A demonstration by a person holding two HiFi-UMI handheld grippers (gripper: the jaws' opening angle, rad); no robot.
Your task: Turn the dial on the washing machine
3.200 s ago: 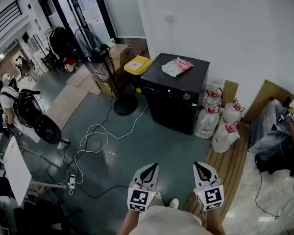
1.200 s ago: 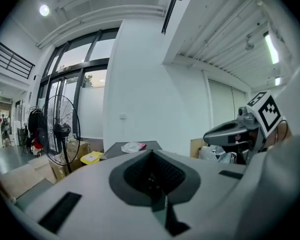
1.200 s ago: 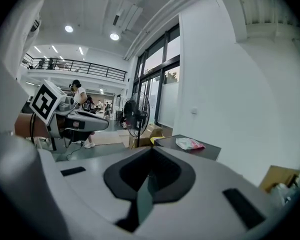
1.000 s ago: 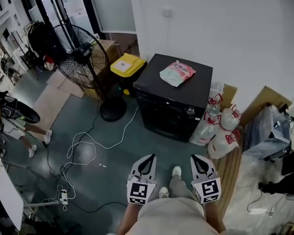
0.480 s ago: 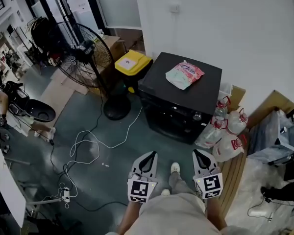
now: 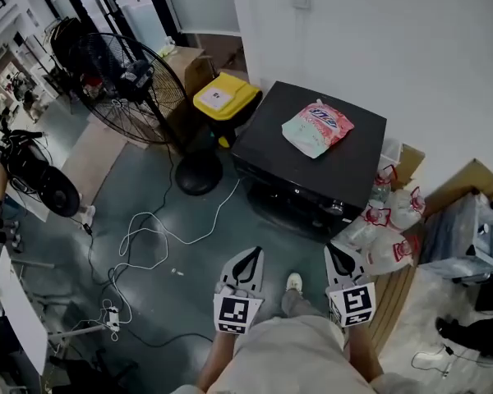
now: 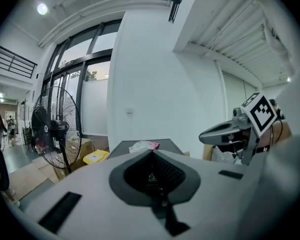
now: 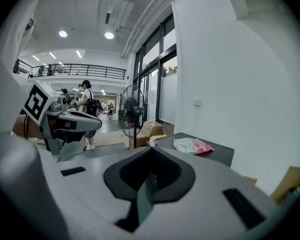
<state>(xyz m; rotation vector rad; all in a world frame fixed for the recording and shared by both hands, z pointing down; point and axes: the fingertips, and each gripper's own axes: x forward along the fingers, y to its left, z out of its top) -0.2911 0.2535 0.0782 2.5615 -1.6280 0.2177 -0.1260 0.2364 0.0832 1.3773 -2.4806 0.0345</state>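
Black boxy washing machine point(image 6: 267, 138) carries a crinkly pouch point(image 6: 316, 127) (pink-printed).

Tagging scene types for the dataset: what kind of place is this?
Likely a workshop or lab hall, not a home: the washing machine stands by a big pedestal fan, loose cables trail over the floor, and a railed upper gallery shows behind.

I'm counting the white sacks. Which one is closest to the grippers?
The front sack, beside the right gripper; the others sit farther back toward the wall.

Open floor point(image 6: 259, 235) up to washing machine point(image 6: 349, 171); fan point(image 6: 135, 76) left, tied bags point(image 6: 376, 235) right.
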